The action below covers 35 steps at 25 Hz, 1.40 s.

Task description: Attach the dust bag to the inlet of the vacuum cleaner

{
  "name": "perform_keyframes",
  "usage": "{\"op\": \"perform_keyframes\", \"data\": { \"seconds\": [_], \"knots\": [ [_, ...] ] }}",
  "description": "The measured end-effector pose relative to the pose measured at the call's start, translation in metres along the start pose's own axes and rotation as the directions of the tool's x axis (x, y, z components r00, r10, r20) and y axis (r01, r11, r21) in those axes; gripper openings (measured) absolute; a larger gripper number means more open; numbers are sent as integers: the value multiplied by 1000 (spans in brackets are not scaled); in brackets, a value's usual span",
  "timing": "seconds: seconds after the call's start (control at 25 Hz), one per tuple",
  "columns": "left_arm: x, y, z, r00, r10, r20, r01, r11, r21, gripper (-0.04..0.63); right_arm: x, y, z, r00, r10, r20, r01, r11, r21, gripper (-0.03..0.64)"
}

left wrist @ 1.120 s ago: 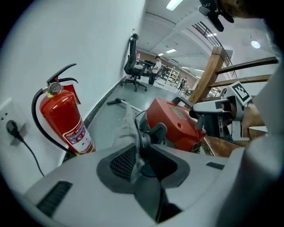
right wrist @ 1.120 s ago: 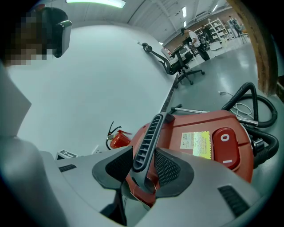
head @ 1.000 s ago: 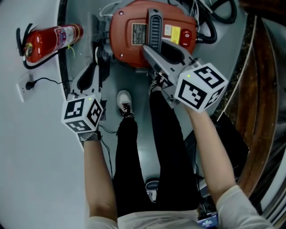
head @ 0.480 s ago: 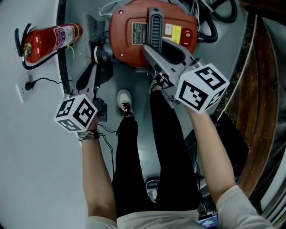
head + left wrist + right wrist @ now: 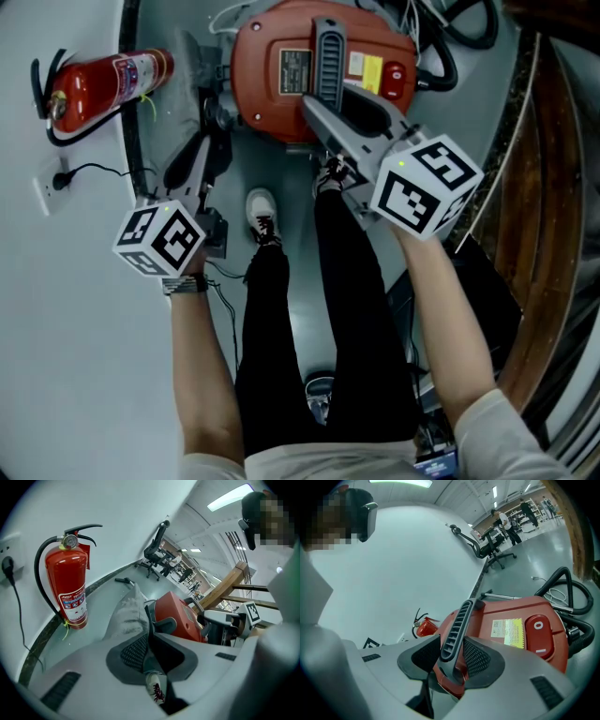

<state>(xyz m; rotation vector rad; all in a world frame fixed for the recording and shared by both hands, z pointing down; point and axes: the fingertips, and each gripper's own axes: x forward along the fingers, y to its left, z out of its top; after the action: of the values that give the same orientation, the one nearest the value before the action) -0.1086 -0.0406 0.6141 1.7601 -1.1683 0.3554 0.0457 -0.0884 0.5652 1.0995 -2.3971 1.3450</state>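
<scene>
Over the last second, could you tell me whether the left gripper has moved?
Yes, slightly: the left gripper has rolled, its back end drifting left toward the wall socket, while its tips stay beside the vacuum cleaner.

We're in a big open-plan office here: beyond the red fire extinguisher point(image 5: 66, 581) standing against the white wall point(image 5: 117, 522), swivel chairs point(image 5: 154, 555) sit out on a glossy grey floor point(image 5: 101, 595) under long strip lights point(image 5: 232, 496). Just left of the extinguisher, a wall socket point(image 5: 6, 564) has a plug in it.
</scene>
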Motion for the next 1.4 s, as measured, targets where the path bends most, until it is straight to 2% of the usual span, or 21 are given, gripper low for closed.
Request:
{"op": "perform_keyframes", "data": {
  "seconds": [0.12, 0.28, 0.48, 0.68, 0.96, 1.24, 1.4],
  "knots": [
    [-1, -6, 1, 1000, -21, 14, 21, 1000, -8, 37, 0, 0, 0, 1000, -2, 3, 2, 1000, -1, 149],
    [1, -10, 2, 1000, 20, -17, -19, 996, 87, 22, 0, 0, 0, 1000, -2, 3, 2, 1000, 1, 149],
    [0, -9, 0, 1000, 10, -6, -10, 998, 63, 30, 0, 0, -1, 1000, -4, -1, 4, 1000, 5, 149],
    [-1, -7, 0, 1000, 6, -11, -5, 994, 110, 55, 0, 0, 0, 1000, 13, -4, -13, 1000, 1, 149],
    [-11, -13, -4, 998, -3, -60, 15, 981, 196, 77, -14, 2, -2, 997, -48, -68, 36, 985, -168, 160],
    [-36, -25, 2, 996, -6, -88, 29, 967, 254, 77, -40, 18, -5, 989, -111, -93, 88, 970, -227, 160],
    [-54, -30, 16, 996, 14, -89, 14, 949, 316, 13, -48, 44, 11, 992, -105, -73, 82, 959, -271, 158]
  ]
}}
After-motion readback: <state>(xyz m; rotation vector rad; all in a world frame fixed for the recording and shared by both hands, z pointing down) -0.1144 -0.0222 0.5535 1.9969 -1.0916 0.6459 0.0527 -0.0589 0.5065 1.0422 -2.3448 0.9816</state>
